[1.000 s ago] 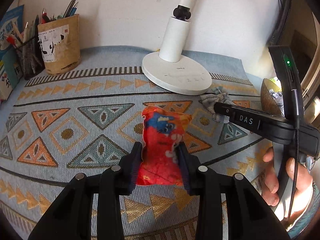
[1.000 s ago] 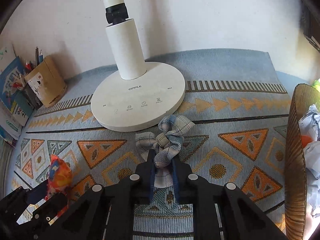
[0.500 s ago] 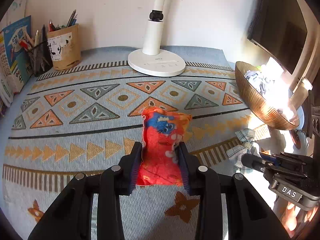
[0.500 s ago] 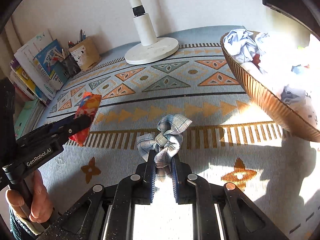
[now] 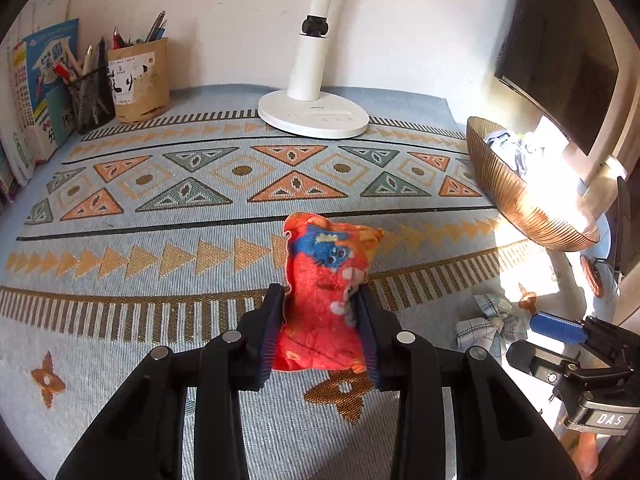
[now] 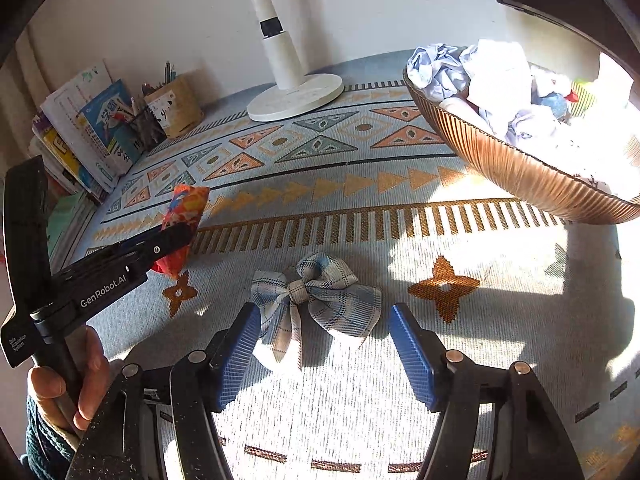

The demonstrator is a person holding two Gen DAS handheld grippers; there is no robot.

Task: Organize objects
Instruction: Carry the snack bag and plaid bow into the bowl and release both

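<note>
My left gripper (image 5: 322, 312) is shut on a red and orange snack packet (image 5: 326, 280) with a blue figure on it, held above the patterned mat. The packet also shows in the right wrist view (image 6: 182, 220), clamped in the left gripper (image 6: 176, 236). My right gripper (image 6: 324, 344) is open, its blue pads either side of a plaid fabric bow (image 6: 316, 300) that lies flat on the mat. The bow also shows in the left wrist view (image 5: 486, 320), in front of the right gripper (image 5: 560, 340).
A ribbed brown bowl (image 6: 508, 164) full of crumpled cloths stands at the right. A white lamp base (image 5: 312, 116) stands at the back. A brown pen holder (image 5: 138, 76), a mesh cup and books (image 5: 36, 92) line the back left. A dark monitor (image 5: 560, 48) stands at right.
My right gripper has opened and let go of the plaid bow, which now lies on the mat near the front edge. My left gripper still holds the packet, pulled back slightly.
</note>
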